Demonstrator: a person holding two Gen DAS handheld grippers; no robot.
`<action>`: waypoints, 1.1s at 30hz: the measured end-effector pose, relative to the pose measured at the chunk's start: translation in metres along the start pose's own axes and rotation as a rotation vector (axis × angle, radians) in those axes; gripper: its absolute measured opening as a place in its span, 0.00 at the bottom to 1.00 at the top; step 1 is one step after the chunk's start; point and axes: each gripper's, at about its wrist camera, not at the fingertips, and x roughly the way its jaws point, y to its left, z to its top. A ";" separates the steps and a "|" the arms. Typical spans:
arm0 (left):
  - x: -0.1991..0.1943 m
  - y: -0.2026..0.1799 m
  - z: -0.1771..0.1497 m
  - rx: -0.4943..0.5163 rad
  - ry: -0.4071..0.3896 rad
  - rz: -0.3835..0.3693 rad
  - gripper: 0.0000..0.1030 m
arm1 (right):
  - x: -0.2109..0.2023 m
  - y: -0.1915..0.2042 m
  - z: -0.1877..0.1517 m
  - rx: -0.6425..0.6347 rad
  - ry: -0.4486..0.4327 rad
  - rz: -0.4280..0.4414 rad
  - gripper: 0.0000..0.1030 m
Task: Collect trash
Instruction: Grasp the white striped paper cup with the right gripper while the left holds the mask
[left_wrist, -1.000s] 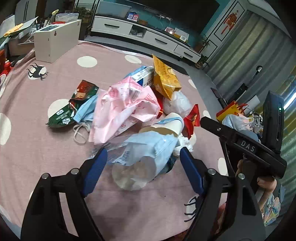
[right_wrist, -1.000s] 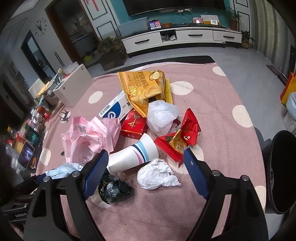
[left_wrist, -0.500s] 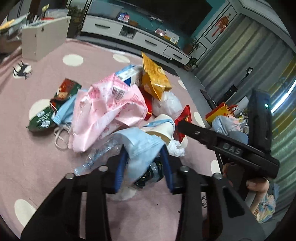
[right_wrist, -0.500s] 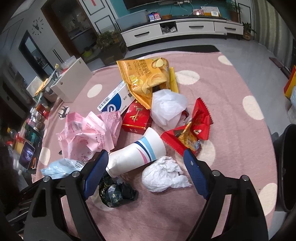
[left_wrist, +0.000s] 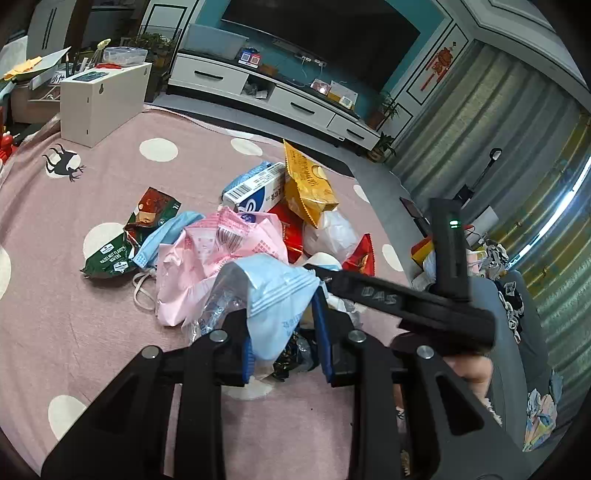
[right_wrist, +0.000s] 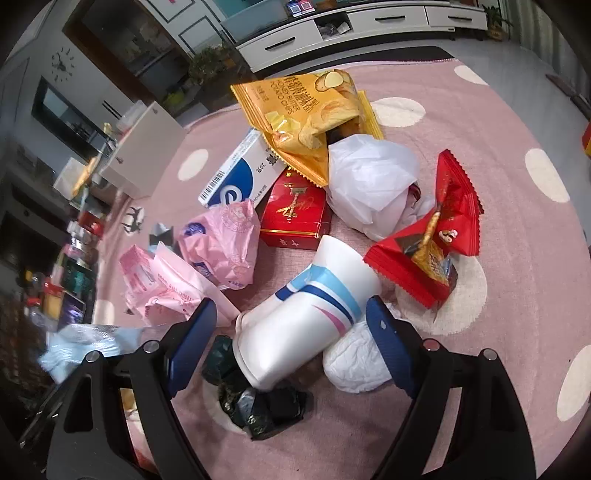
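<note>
While the trash lay heaped on the pink dotted rug, the left gripper had its blue pads pressed in against a light blue face mask, which bulged up between them above the pile. A crinkled clear plastic bag hung against the mask's left side, though whether it was caught in the same grip could not be told.

The right gripper stood wide open, its two blue pads on either side of a white paper cup with blue and pink stripes; whether they touched it could not be told. That cup lay on its side with its mouth toward the camera. Just in front of the cup's mouth sat a crumpled dark wrapper, and touching the cup's right side was a wad of white paper.

Behind the cup lay a red box, with a white plastic bag to its right and a yellow chip bag beyond both. Right of the cup rested a red snack wrapper. Left of the cup lay crumpled pink packaging, and a blue and white carton sat behind that. Farther left of the pink packaging, in the left wrist view, lay a green wafer wrapper and a second blue mask.
</note>
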 end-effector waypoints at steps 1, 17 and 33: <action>-0.001 0.000 0.000 0.000 0.000 -0.003 0.27 | 0.004 0.001 -0.001 -0.005 0.005 -0.019 0.80; -0.017 -0.026 0.001 0.052 -0.074 0.032 0.27 | -0.030 -0.002 -0.011 -0.095 -0.090 -0.041 0.41; 0.000 -0.115 0.008 0.150 -0.118 0.032 0.27 | -0.133 -0.029 -0.004 -0.088 -0.349 -0.077 0.40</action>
